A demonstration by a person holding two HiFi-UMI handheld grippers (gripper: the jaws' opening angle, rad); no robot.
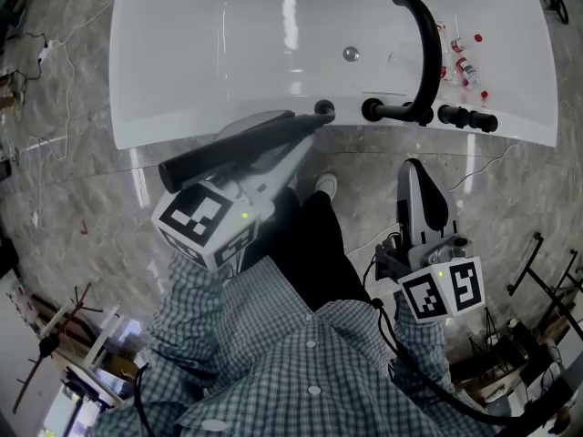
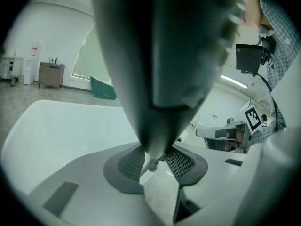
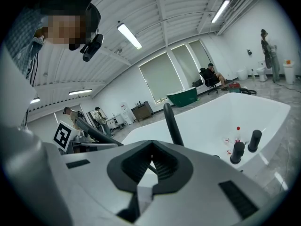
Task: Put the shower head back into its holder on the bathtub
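The white bathtub fills the top of the head view. My left gripper is shut on the black shower head, a long dark handle that slants up to the right. Its far end reaches the round black holder on the near rim; I cannot tell whether it is seated. In the left gripper view the shower head fills the middle, pinched between the ribbed pads of the left gripper. My right gripper hangs shut and empty below the rim. In its own view the right gripper has its pads together.
A black arched spout and black knobs stand on the rim to the right of the holder. Small red-capped bottles lie behind them. A chrome drain sits inside the tub. Racks and cables crowd the marble floor's corners.
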